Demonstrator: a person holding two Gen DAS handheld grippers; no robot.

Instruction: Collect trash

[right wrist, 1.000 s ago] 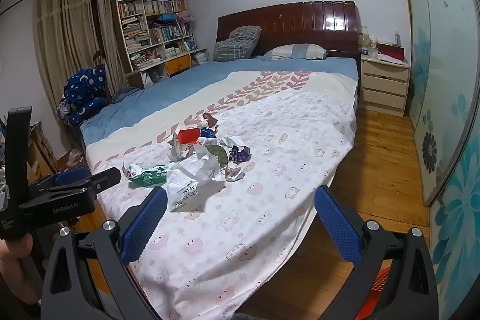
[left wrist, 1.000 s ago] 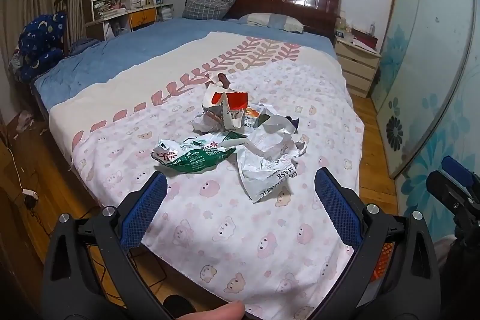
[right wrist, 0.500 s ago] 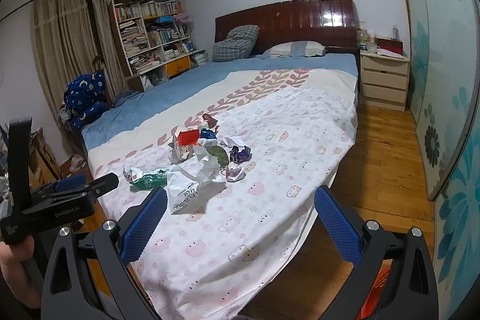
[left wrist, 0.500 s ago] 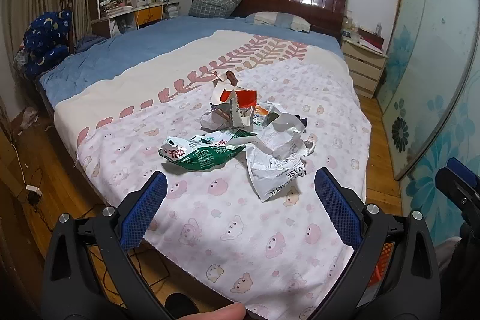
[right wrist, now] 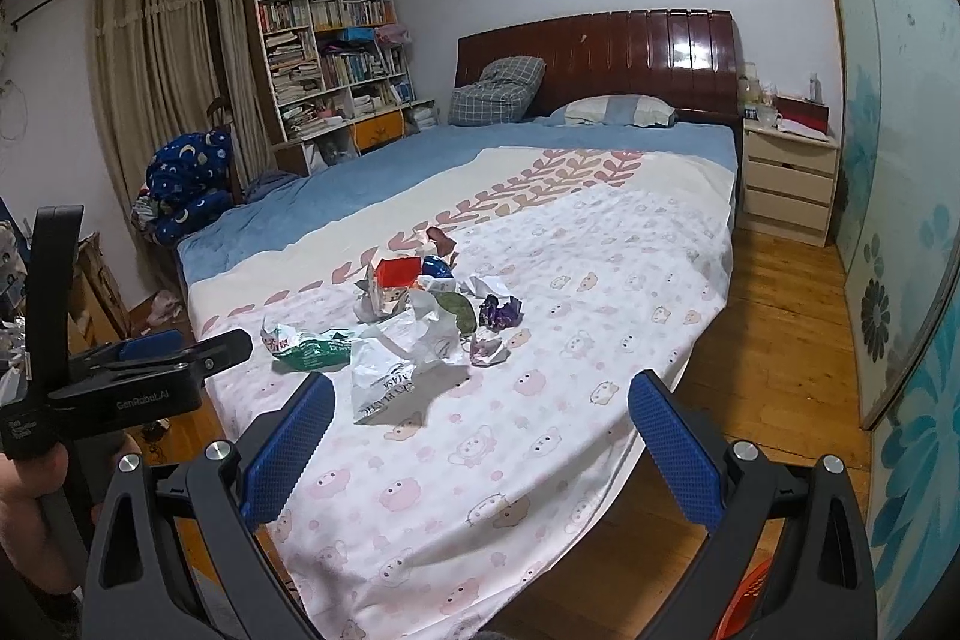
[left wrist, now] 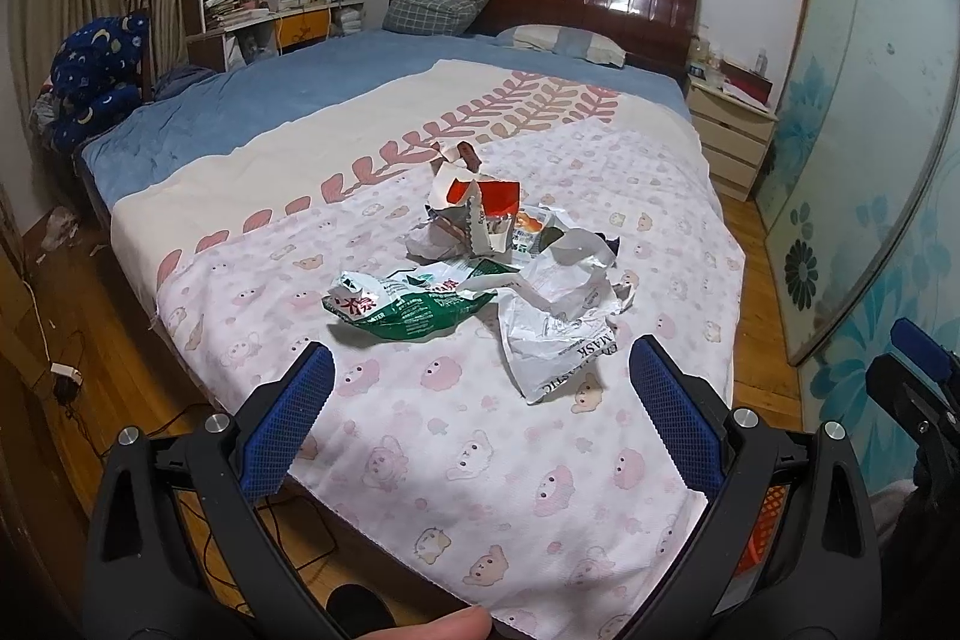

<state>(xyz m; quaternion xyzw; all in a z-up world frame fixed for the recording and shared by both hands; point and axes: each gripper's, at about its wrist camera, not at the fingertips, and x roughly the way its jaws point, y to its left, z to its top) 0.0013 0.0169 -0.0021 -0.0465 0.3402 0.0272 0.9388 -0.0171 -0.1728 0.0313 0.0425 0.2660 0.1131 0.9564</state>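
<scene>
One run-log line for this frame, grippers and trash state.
left gripper: open, empty | right gripper: open, empty | green-and-white crumpled snack bag: on bed, untouched | white crumpled plastic bag: beside it

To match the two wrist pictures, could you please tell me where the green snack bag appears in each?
Left wrist view: the green snack bag lies centre-left on the bear-print bedspread, just beyond the open left gripper.
Right wrist view: it lies left of centre, at the left edge of the trash pile, near the bed's edge.
Shared landmark: the white crumpled mask bag touches its right side in both.
</scene>
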